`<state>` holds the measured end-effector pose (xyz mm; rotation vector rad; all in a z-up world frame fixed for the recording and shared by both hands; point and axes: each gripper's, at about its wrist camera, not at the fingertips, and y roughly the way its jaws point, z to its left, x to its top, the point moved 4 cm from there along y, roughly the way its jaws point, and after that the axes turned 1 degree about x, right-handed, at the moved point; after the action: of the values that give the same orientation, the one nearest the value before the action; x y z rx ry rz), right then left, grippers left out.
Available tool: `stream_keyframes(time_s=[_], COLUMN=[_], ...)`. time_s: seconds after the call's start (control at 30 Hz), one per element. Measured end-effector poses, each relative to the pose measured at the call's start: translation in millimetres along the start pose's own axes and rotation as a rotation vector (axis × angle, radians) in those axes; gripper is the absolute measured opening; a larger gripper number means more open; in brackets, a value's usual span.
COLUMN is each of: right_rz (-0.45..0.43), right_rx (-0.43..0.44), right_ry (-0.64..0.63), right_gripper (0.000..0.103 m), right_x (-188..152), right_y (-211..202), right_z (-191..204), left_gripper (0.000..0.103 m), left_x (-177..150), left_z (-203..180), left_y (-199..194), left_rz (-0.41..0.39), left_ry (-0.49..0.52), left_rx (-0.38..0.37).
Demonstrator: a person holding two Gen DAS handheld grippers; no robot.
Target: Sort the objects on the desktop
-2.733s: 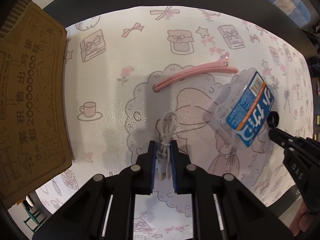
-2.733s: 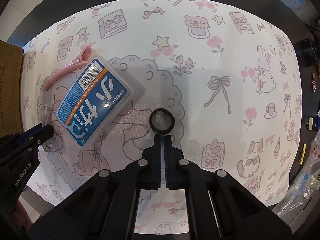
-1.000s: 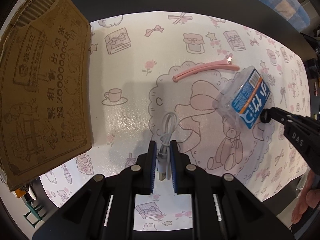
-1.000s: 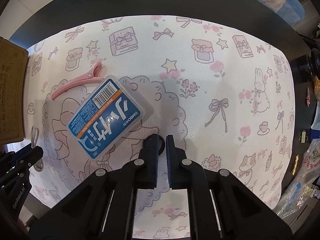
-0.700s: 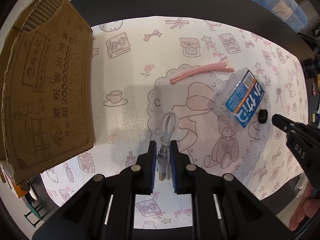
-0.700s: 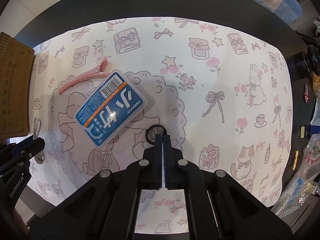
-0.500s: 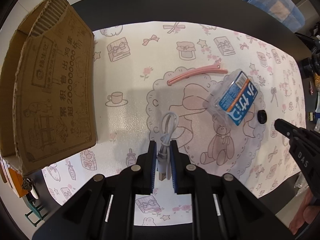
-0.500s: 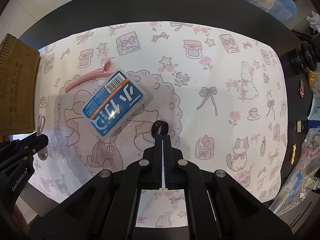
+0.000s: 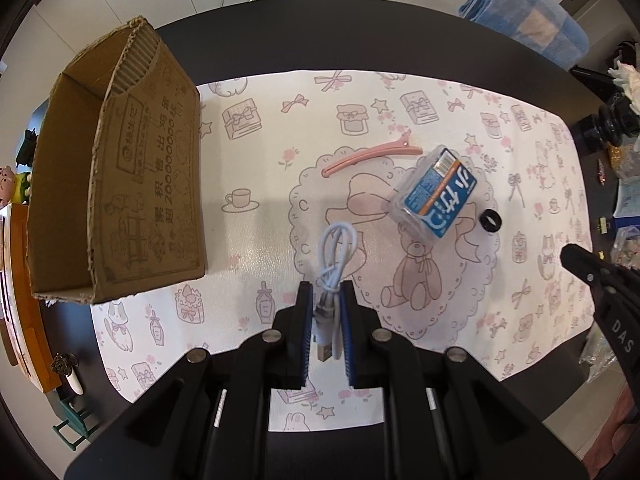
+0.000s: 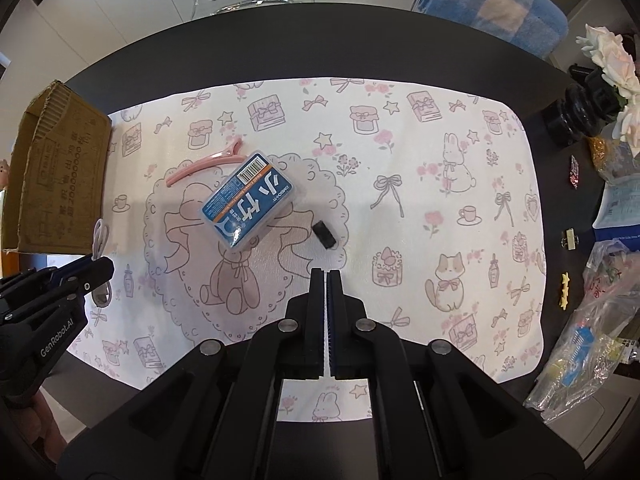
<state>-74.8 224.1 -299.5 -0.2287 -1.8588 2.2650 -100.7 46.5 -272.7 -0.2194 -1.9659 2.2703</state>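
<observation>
My left gripper (image 9: 325, 292) points down and is shut on a coiled white USB cable (image 9: 335, 248), lifted above the patterned mat (image 9: 280, 128). My right gripper (image 10: 326, 273) is shut with nothing between its fingers. A small black ring (image 10: 324, 234) lies on the mat just beyond its tips, apart from them; it also shows as the ring (image 9: 491, 220) in the left wrist view. A clear case with a blue label (image 9: 436, 196) and a pink hair clip (image 9: 370, 156) lie mid-mat. An open cardboard box (image 9: 120, 200) stands at the left edge.
A blue blanket (image 9: 524, 12) lies beyond the dark table's far right. A black vase with flowers (image 10: 580, 116), a binder clip (image 10: 570, 238) and plastic bags (image 10: 592, 320) crowd the right side. The left gripper's arm (image 10: 52, 296) shows low on the left.
Both grippers have risen, so more of the table shows. The black ring, earlier at the right fingertips, now lies free on the mat ahead of them. The cable stays gripped.
</observation>
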Motion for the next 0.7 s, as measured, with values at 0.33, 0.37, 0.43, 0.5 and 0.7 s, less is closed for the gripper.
stream_keyframes(time_s=[0.33, 0.37, 0.43, 0.5, 0.7], right_rz=[-0.03, -0.027, -0.024, -0.021, -0.005], right_rx=[-0.016, -0.014, -0.016, -0.022, -0.027], right_ry=[-0.015, -0.017, -0.027, -0.039, -0.048], right_gripper=[0.001, 0.001, 0.002, 0.003, 0.048], right_x=[-20.2, -19.2, -16.4, -12.4, -4.4], right_y=[-29.4, -27.8, -21.7, -13.4, 13.2], right_z=[4.5, 6.1, 9.0, 11.5, 10.2], left_gripper=[0.013, 0.013, 0.013, 0.013, 0.013], left_x=[-18.8, -17.6, -12.8, -10.7, -4.5], left_z=[2.1, 2.4, 4.0, 5.4, 8.6], left_y=[-29.1, -28.0, -23.1, -18.5, -0.7], left_rz=[-0.022, -0.021, -0.019, -0.014, 0.012], left_ry=[0.006, 0.004, 0.0, -0.001, -0.003], left_rx=[-0.014, -0.014, -0.012, -0.008, -0.004])
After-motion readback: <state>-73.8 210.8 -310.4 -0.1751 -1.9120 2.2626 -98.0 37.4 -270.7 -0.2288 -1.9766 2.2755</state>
